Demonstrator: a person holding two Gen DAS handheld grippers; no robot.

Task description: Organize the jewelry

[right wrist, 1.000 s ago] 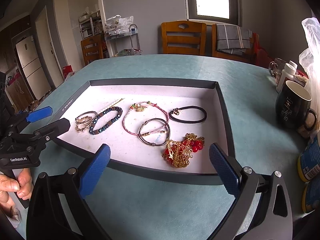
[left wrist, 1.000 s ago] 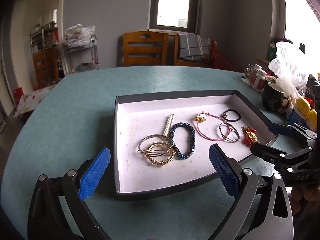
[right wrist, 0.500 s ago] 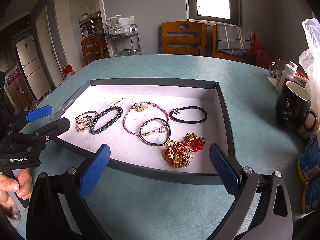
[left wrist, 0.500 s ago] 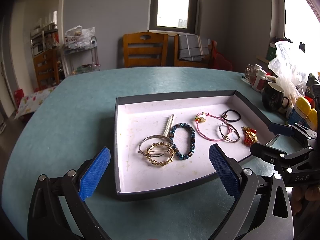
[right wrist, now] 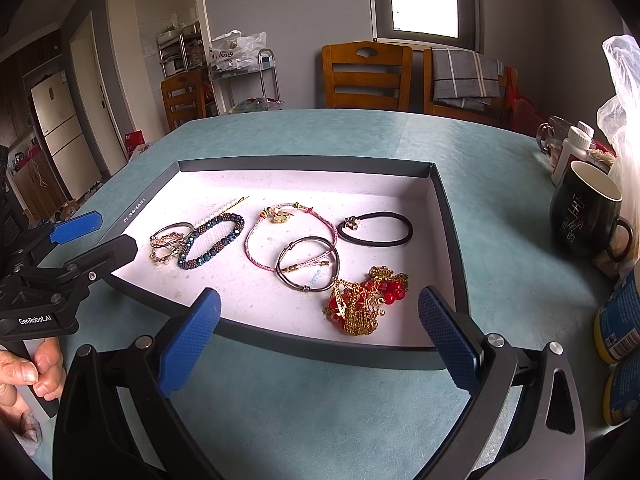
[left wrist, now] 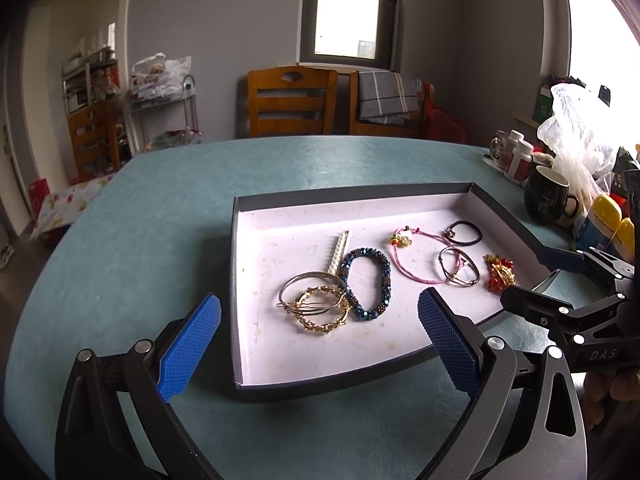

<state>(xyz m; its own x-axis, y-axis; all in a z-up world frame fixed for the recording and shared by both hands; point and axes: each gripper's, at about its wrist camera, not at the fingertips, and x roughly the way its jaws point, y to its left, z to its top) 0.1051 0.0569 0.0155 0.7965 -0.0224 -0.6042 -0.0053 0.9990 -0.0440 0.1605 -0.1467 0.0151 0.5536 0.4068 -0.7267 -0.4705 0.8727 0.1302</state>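
We looked from two fisheye cameras, one riding on each handheld gripper and facing forward along its blue fingers. The left wrist camera sat low over the teal table (left wrist: 132,216), just before the near left corner of the tray (left wrist: 240,390), and faced the far wall with its window (left wrist: 346,20). The right wrist camera sat close before the tray's (right wrist: 320,354) near right side, facing the same way. Both views shared the whole tray, the far chairs (right wrist: 366,76) and the window. Each camera also caught the other gripper: the right gripper (left wrist: 532,276) at the left view's right edge, the left gripper (right wrist: 100,236) at the right view's left edge.
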